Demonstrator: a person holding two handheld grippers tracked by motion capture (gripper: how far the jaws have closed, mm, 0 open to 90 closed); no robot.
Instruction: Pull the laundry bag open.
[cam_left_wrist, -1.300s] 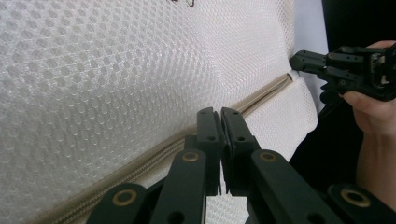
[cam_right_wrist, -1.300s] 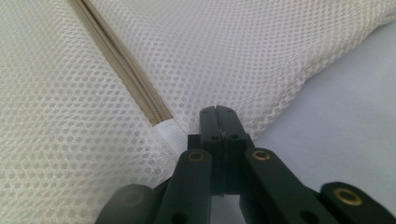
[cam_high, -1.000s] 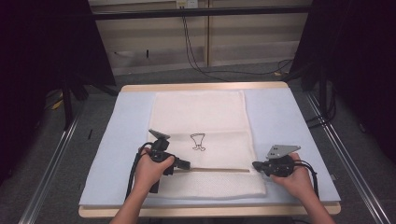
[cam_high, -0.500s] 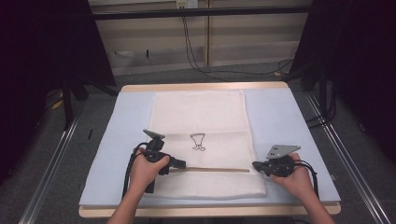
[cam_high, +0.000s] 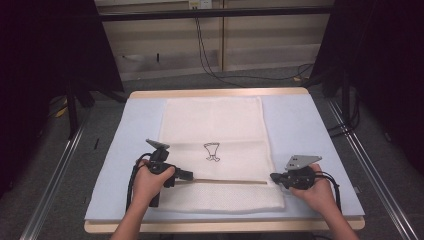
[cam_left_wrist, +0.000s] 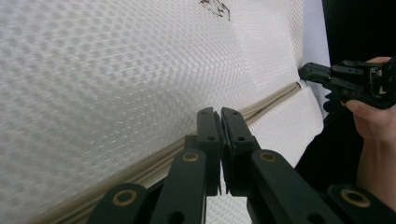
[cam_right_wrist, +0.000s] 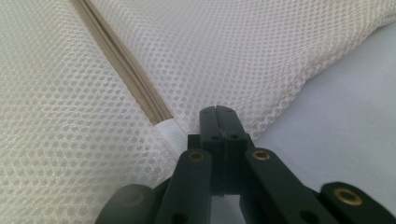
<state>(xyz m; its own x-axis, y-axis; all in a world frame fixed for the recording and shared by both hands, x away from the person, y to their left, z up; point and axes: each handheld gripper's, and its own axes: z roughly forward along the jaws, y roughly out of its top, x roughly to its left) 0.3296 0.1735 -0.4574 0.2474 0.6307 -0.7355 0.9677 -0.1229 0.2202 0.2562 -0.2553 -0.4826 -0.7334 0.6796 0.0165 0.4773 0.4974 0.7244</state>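
Mesh laundry bag (cam_high: 212, 145) flat on the pale blue mat (cam_high: 310, 125), centre of the high view

I see my left gripper (cam_high: 188, 175) at the zipper (cam_high: 225, 181), lower left of centre, jaws pressed together, on what I cannot tell. My right gripper (cam_high: 274, 177) sits at the zipper's far end, lower right, jaws together at the bag's edge

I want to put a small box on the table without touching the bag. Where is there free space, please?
Free patches: the blue mat left of the mesh bag, and the same mat right of it, up to the table's far edge. Crowded: the near edge, where the left gripper and the right gripper sit at the bag's zipper.
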